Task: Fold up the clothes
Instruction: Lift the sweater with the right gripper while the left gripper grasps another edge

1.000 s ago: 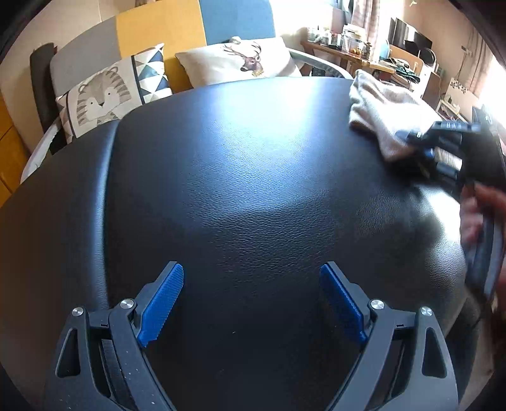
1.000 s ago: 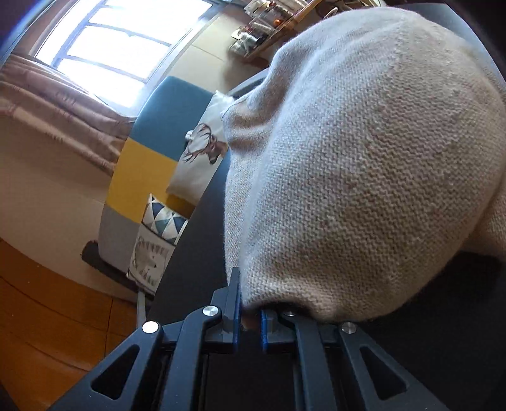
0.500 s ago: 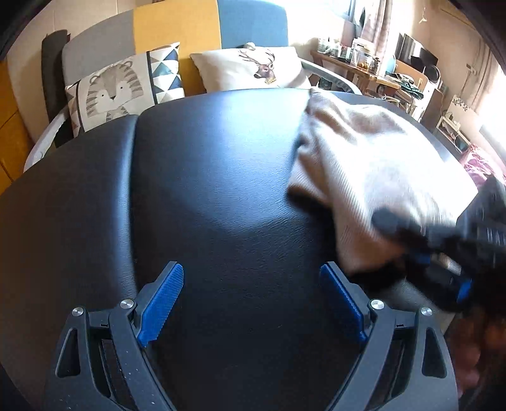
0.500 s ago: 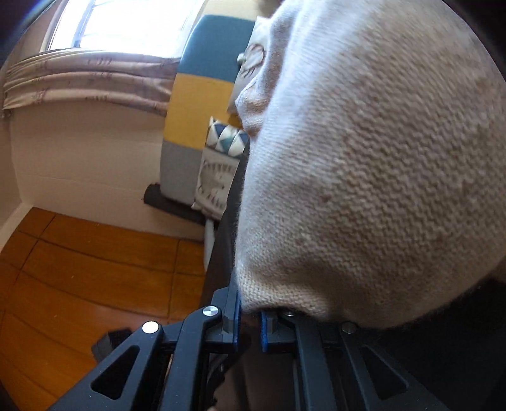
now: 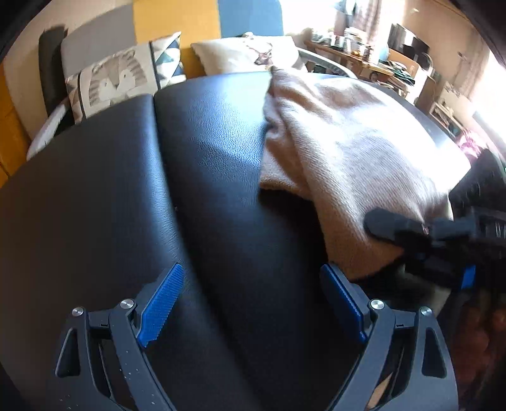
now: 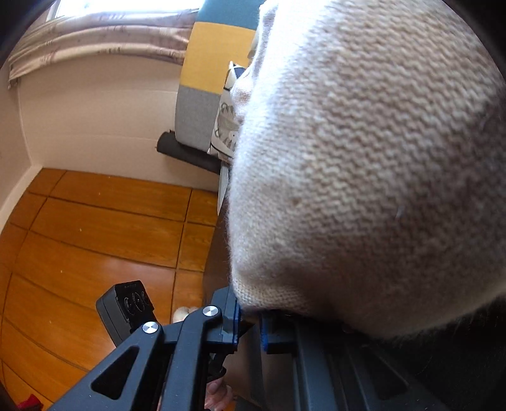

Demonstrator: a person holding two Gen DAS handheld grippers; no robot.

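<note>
The left tool (image 5: 249, 303) hangs with its blue pads wide apart over the black, bumpy leather counter (image 5: 221, 196), holding nothing. Just beside it, the right tool (image 6: 249, 322) is pinched tight on the near edge of a soft, tan knit sweater (image 5: 341, 151). Bare counter spreads left. Beyond sit pillows (image 5: 123, 76) and a sofa (image 5: 177, 19).

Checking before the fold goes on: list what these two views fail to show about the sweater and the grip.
- Right wrist view: beige sweater fills the lens, hiding the black table and its own shape.
- Left wrist view: right gripper blurred; its pinch on the sweater's edge unclear.
- Left wrist view: glare washes out the sweater's far side.
</note>
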